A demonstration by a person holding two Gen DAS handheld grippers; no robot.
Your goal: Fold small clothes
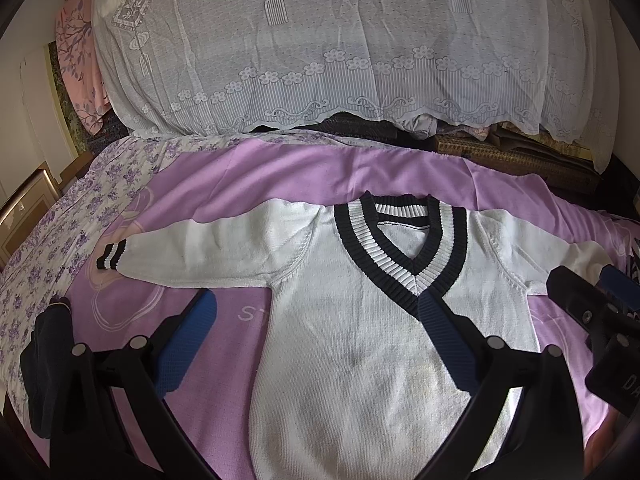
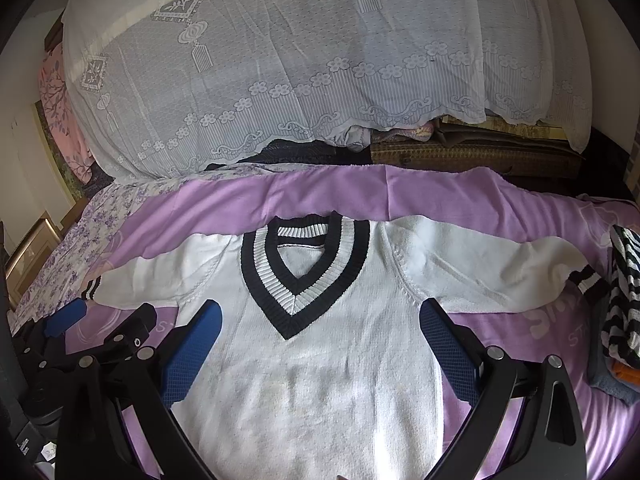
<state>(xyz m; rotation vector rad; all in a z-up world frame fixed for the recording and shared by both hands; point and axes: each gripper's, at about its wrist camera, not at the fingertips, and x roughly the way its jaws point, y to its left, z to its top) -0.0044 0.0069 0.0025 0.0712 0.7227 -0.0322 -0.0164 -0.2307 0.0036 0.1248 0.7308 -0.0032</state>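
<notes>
A small white knit sweater [image 1: 352,340] [image 2: 320,368] with a black-and-white striped V-neck lies flat, face up, on a purple sheet [image 1: 256,172] [image 2: 440,192], both sleeves spread sideways. Its left cuff [image 1: 111,257] and right cuff [image 2: 588,282] are striped black and white. My left gripper [image 1: 316,332] hovers open over the sweater's left side, nothing between its blue pads. Over the chest, my right gripper [image 2: 320,340] is open too and holds nothing. Each gripper shows at the edge of the other's view.
A tall pile under a white lace cover [image 1: 340,48] [image 2: 320,60] stands behind the sheet. A dark garment [image 1: 48,364] lies at the left edge. Striped black-and-white clothes [image 2: 626,300] are stacked at the right. Floral bedding [image 1: 52,224] lies to the left.
</notes>
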